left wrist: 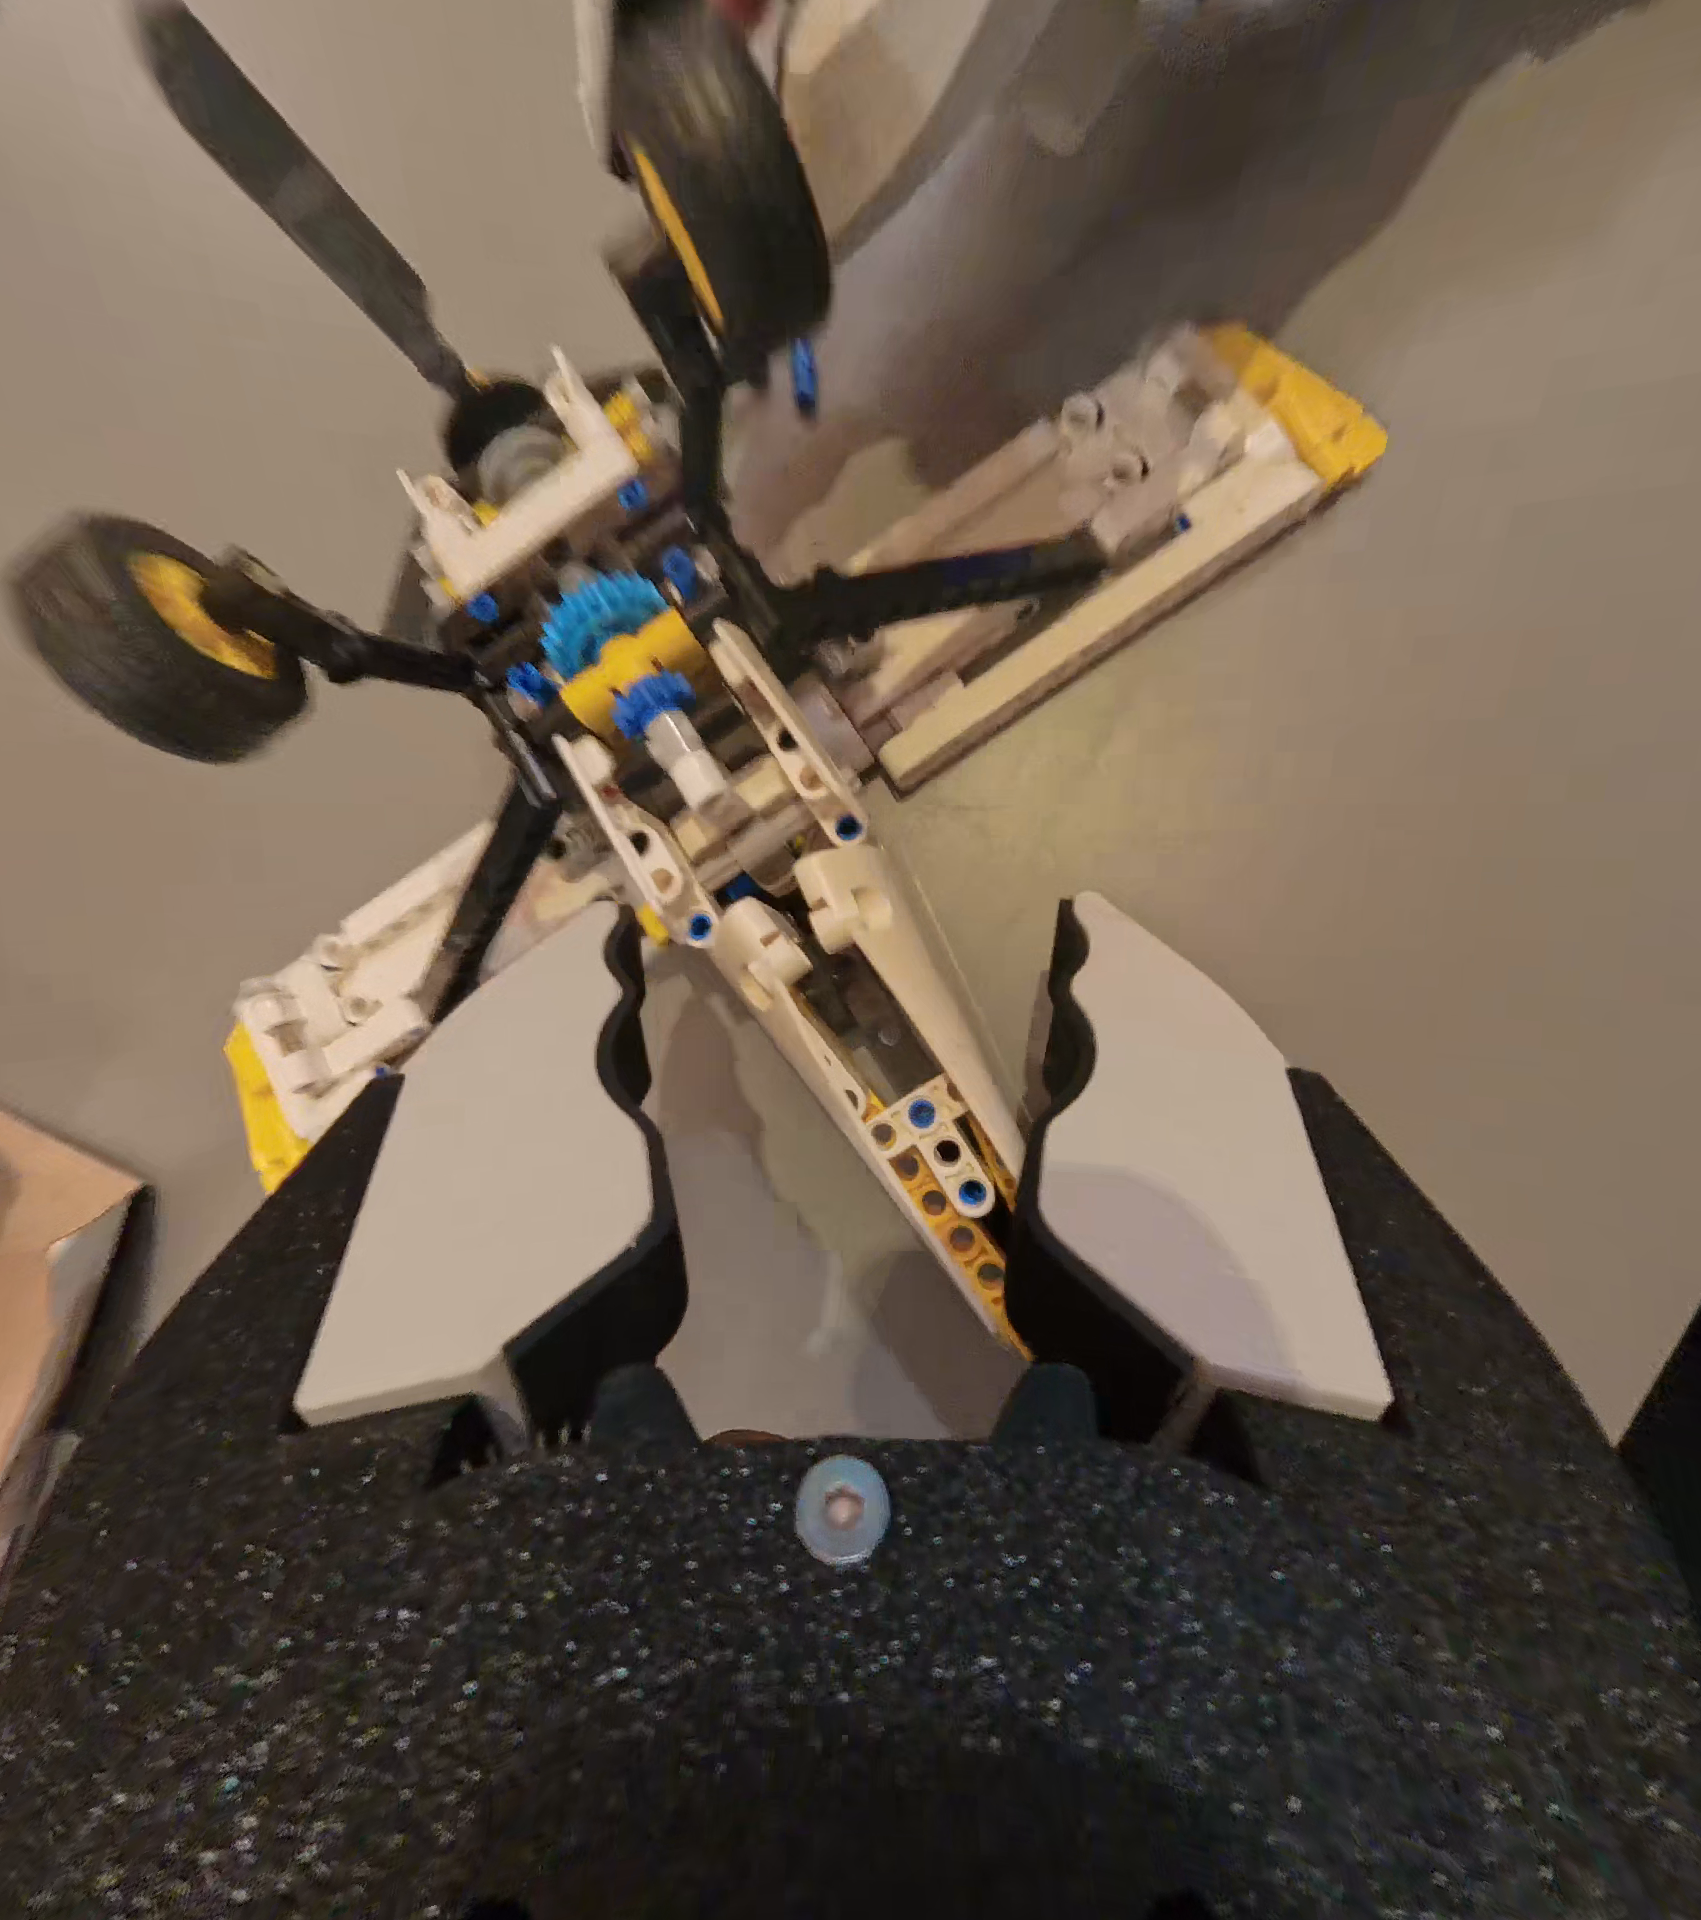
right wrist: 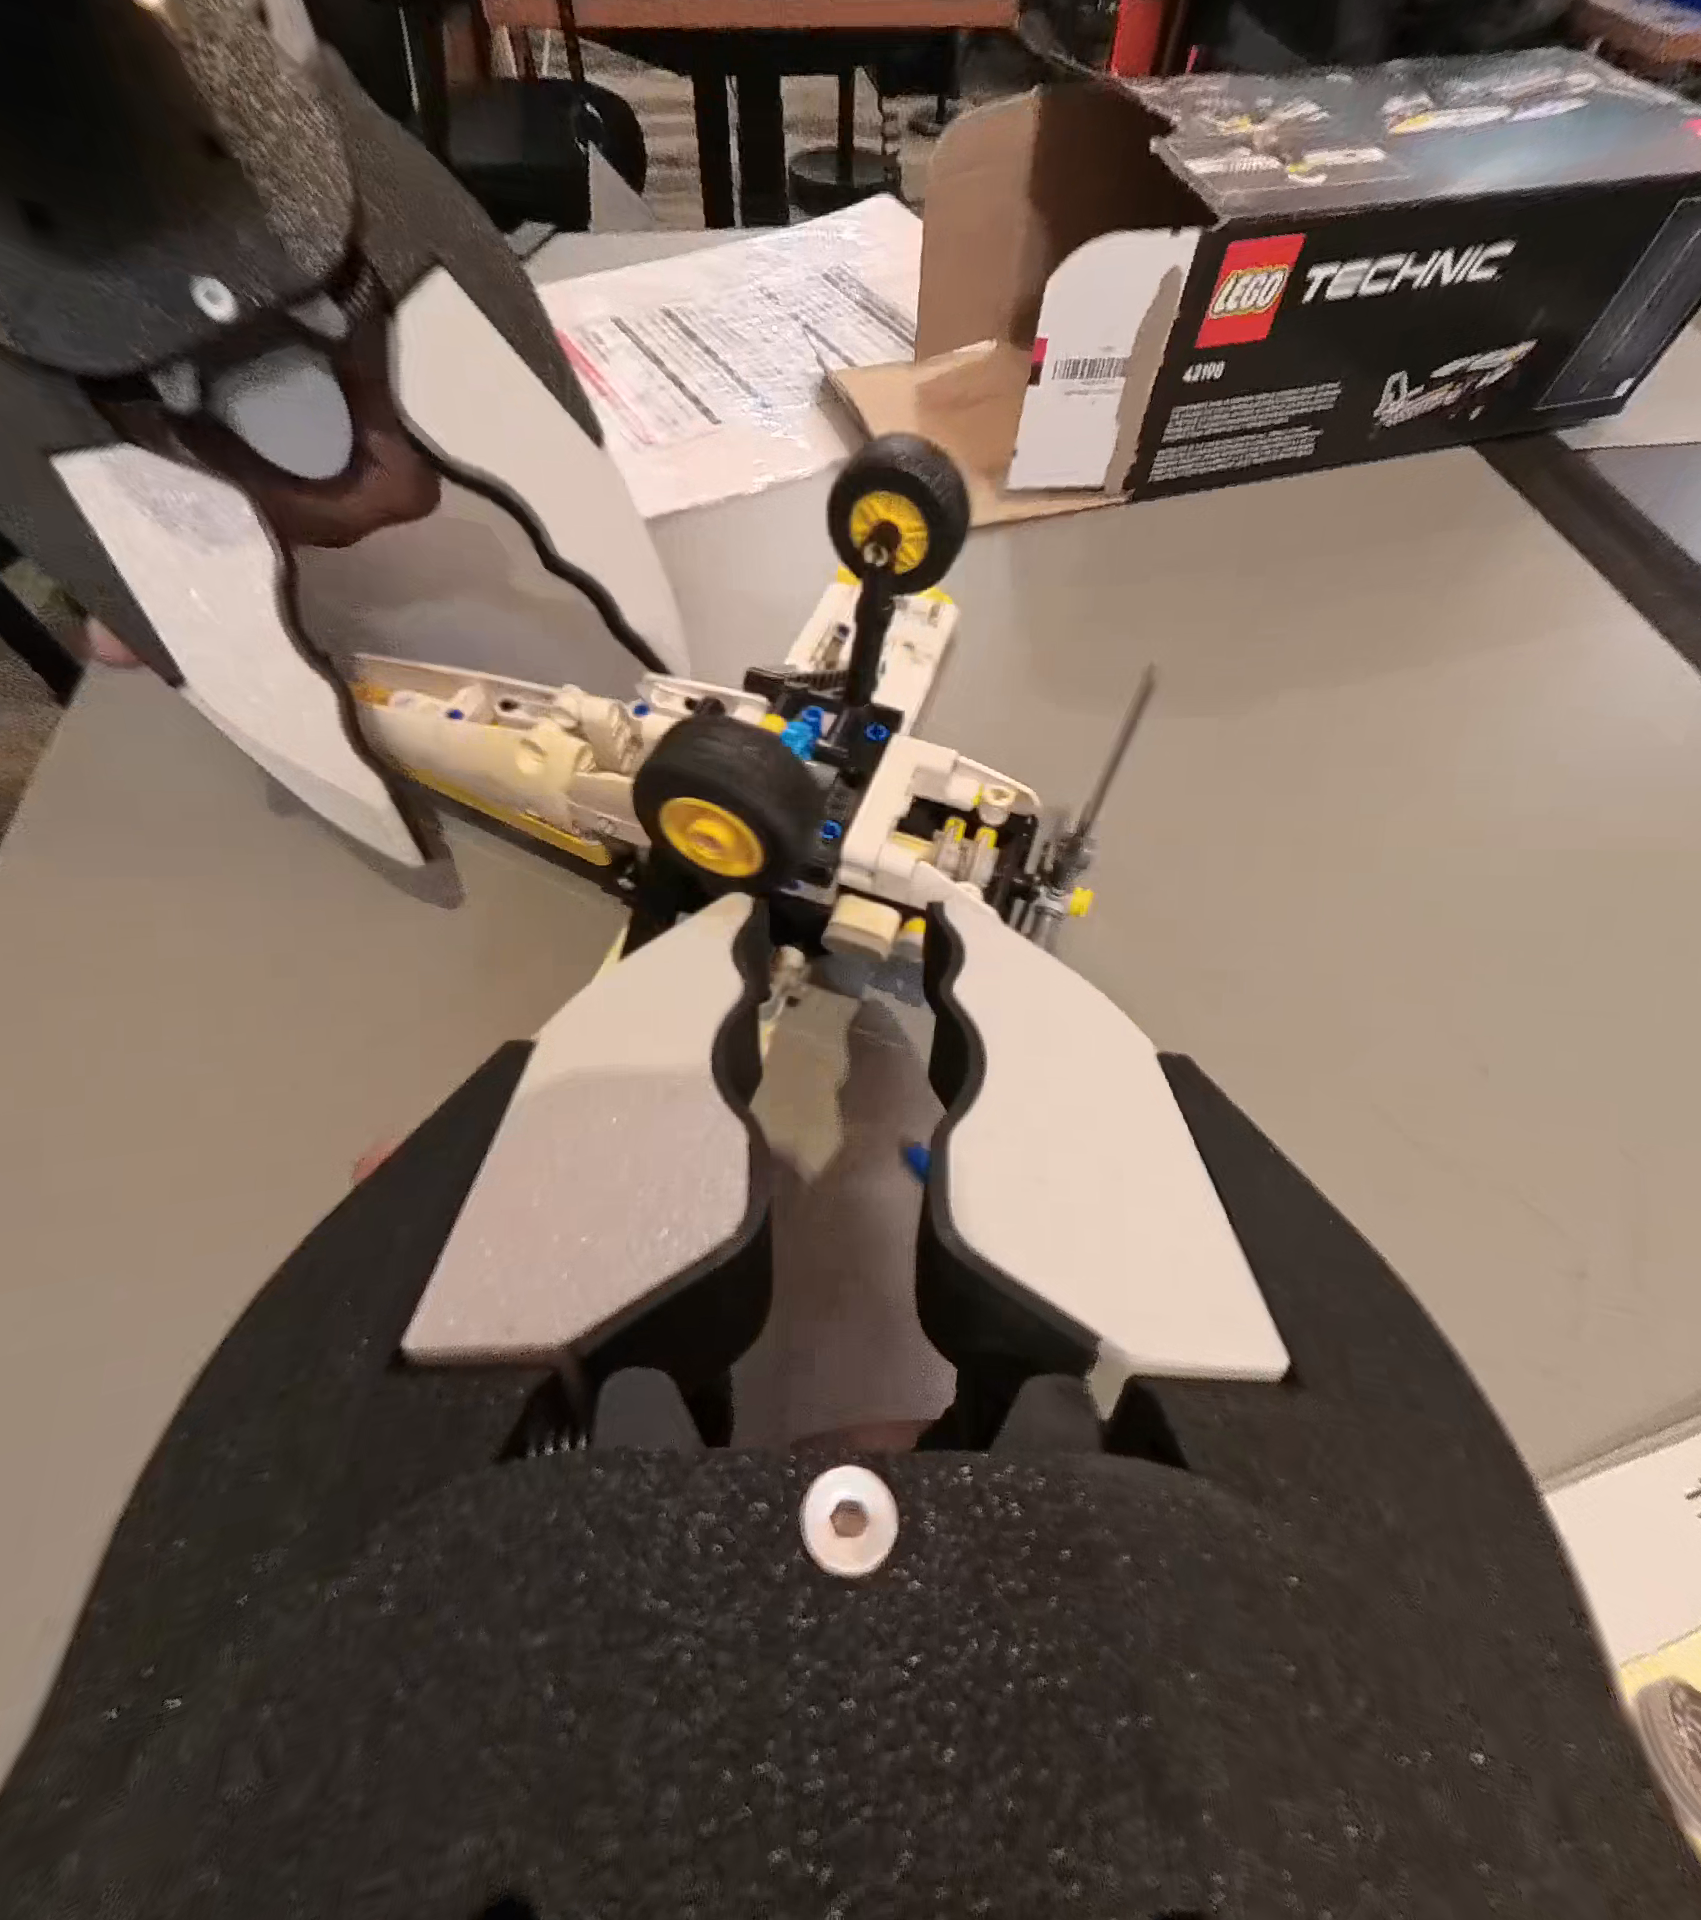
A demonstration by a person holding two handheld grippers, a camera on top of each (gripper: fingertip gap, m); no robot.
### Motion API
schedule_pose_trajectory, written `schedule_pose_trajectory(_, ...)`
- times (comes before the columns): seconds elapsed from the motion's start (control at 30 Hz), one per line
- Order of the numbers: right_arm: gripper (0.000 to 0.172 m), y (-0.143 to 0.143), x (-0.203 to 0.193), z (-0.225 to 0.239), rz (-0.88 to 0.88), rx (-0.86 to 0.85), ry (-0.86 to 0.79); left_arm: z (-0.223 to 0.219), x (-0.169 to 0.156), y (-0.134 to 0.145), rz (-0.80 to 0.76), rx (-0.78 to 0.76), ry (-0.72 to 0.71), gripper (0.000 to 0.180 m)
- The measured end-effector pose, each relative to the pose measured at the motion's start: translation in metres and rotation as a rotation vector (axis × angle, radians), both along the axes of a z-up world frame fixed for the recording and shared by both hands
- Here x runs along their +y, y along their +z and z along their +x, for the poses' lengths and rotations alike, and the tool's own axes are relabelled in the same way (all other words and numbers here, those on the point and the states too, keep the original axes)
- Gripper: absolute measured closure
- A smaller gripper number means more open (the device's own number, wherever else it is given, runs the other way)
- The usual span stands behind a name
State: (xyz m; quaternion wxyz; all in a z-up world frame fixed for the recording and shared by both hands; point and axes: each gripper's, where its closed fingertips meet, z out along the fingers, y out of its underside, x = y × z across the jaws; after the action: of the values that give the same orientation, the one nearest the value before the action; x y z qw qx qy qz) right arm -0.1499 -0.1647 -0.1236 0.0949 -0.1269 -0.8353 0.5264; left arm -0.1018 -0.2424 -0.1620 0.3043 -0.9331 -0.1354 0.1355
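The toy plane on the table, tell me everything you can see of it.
The toy plane is a brick-built model, white with yellow trim, blue pins and gears, black struts. It lies upside down on the grey table, two yellow-hubbed black wheels pointing up, propeller blade at the nose. The left gripper stands open around its tail; the right gripper is at its wing.

A black cardboard box (right wrist: 1448, 343) at the far side of the desk (right wrist: 1293, 727) carries a red square logo (right wrist: 1249, 291), large white lettering beside it, a short number and a block of fine white print below. A white barcode sticker (right wrist: 1085, 405) sits on its open end. A plastic-wrapped printed sheet (right wrist: 742, 343) lies left of the box. A white page (right wrist: 1677, 1538) at lower right bears a printed number. The left wrist view shows no writing.
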Motion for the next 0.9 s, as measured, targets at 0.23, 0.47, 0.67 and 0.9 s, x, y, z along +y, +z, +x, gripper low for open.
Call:
schedule_pose_trajectory(0.23,0.128,0.02,-0.008,0.011,-0.075,-0.045,-0.019,-0.026,0.016,0.067,0.077,0.349,-0.086,0.121)
schedule_pose_trajectory(0.47,0.123,0.01,-0.023,0.014,0.031,-0.038,-0.142,-0.049,0.047,0.034,-0.097,0.421,-0.253,0.136)
schedule_pose_trajectory(0.67,0.137,0.009,-0.025,0.006,0.05,0.018,-0.194,-0.054,0.059,0.024,-0.081,0.469,-0.257,0.16)
schedule_pose_trajectory(0.9,0.138,0.01,-0.022,0.003,0.026,0.032,-0.172,-0.06,0.061,0.029,-0.078,0.584,-0.212,0.157)
